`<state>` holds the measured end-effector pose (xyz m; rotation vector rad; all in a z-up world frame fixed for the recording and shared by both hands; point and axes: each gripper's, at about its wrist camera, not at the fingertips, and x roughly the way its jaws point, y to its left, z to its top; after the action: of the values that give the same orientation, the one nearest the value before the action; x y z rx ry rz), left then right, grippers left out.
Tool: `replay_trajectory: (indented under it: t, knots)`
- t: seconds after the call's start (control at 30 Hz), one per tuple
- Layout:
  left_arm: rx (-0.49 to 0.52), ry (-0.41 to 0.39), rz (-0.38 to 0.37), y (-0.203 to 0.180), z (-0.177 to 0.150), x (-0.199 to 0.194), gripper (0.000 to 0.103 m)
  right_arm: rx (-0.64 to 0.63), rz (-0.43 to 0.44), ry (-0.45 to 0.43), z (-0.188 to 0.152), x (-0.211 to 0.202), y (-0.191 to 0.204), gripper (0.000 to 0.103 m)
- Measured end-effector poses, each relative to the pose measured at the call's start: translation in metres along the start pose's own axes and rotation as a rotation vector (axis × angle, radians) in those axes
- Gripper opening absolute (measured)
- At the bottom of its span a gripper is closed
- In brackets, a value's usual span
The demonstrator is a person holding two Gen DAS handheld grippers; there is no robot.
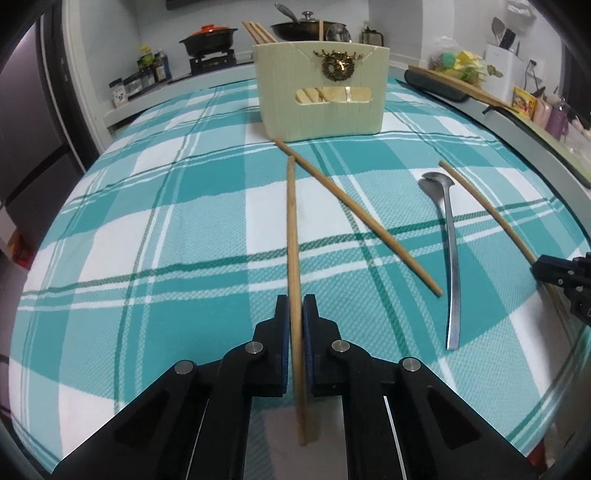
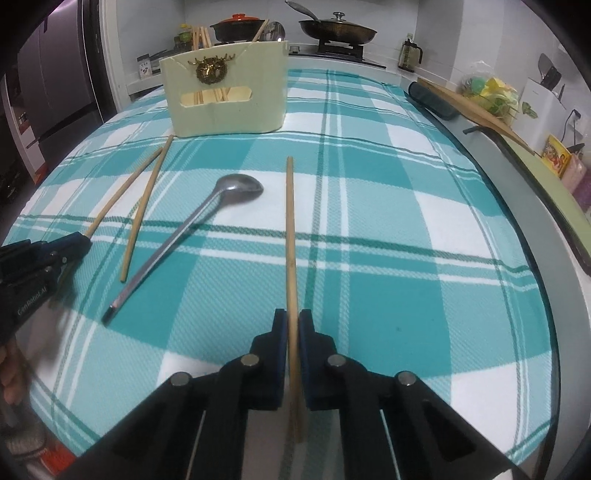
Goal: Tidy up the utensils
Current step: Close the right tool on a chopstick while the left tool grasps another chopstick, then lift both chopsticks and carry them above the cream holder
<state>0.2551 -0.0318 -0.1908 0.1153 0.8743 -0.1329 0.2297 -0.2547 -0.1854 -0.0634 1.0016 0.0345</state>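
My left gripper (image 1: 296,301) is shut on a wooden chopstick (image 1: 291,229) that points toward the cream utensil holder (image 1: 321,92) at the back of the checked cloth. A loose chopstick (image 1: 354,214) lies crossed just right of it. A metal spoon (image 1: 448,251) lies further right. My right gripper (image 2: 292,317) is shut on another chopstick (image 2: 290,229) near the table's right side. In the right wrist view the left gripper (image 2: 86,238) appears at the left edge with its chopstick (image 2: 122,192), beside the loose chopstick (image 2: 146,206) and the spoon (image 2: 192,229). The holder (image 2: 225,96) has several chopsticks standing in it.
The teal checked tablecloth (image 1: 166,221) covers the table, whose right edge (image 2: 535,229) curves close by. A dark pad with a wooden board (image 2: 469,103) lies at the back right. Pans (image 2: 338,27) and bottles stand on the stove counter behind.
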Motion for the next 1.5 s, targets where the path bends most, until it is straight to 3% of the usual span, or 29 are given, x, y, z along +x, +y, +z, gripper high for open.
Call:
replay_trajectory:
  t: [0.13, 0.17, 0.2, 0.27, 0.37, 0.5, 0.67, 0.73, 0.97, 1.03, 1.1, 1.13, 1.17, 1.33, 1.5]
  knots:
    - [-0.067, 0.035, -0.051, 0.023, -0.015, -0.014, 0.008, 0.006, 0.007, 0.044, -0.014, -0.012, -0.011, 0.007]
    - [-0.083, 0.051, -0.083, 0.028, -0.015, -0.014, 0.017, 0.005, 0.014, 0.055, -0.015, -0.013, -0.013, 0.008]
    - [-0.090, 0.066, -0.119, 0.031, -0.014, -0.014, 0.038, 0.002, 0.028, 0.066, -0.015, -0.014, -0.014, 0.008]
    - [-0.082, 0.081, -0.163, 0.034, -0.006, -0.013, 0.067, -0.013, 0.058, 0.092, -0.011, -0.013, -0.015, 0.019]
    - [-0.033, 0.122, -0.193, 0.036, 0.012, -0.003, 0.070, -0.024, 0.110, 0.111, 0.005, -0.012, -0.019, 0.029]
    - [0.025, 0.147, -0.206, 0.036, 0.040, 0.015, 0.070, -0.004, 0.192, 0.172, 0.036, 0.003, -0.030, 0.029]
    - [0.056, 0.220, -0.221, 0.036, 0.067, 0.053, 0.068, -0.085, 0.198, 0.263, 0.068, 0.044, -0.023, 0.029]
    - [0.073, 0.222, -0.200, 0.036, 0.076, 0.062, 0.066, -0.108, 0.187, 0.242, 0.081, 0.050, -0.019, 0.029]
    - [0.133, 0.256, -0.172, 0.025, 0.102, 0.083, 0.050, -0.142, 0.165, 0.278, 0.120, 0.072, -0.010, 0.027]
    - [0.145, 0.252, -0.159, 0.021, 0.105, 0.085, 0.045, -0.165, 0.145, 0.279, 0.129, 0.078, -0.006, 0.020]
    - [0.143, 0.238, -0.175, 0.018, 0.106, 0.084, 0.018, -0.177, 0.128, 0.270, 0.136, 0.082, -0.002, 0.016]
    - [0.138, 0.231, -0.184, 0.017, 0.106, 0.084, 0.013, -0.185, 0.121, 0.261, 0.139, 0.083, 0.000, 0.008]
    - [0.132, 0.221, -0.183, 0.017, 0.106, 0.085, 0.007, -0.187, 0.116, 0.249, 0.140, 0.084, 0.003, 0.008]
    - [0.071, 0.174, -0.181, 0.028, 0.111, 0.073, 0.005, -0.131, 0.118, 0.193, 0.143, 0.087, 0.003, 0.006]
    - [0.031, 0.023, -0.201, 0.045, 0.129, 0.012, 0.005, -0.051, 0.162, -0.001, 0.148, 0.032, -0.008, 0.006]
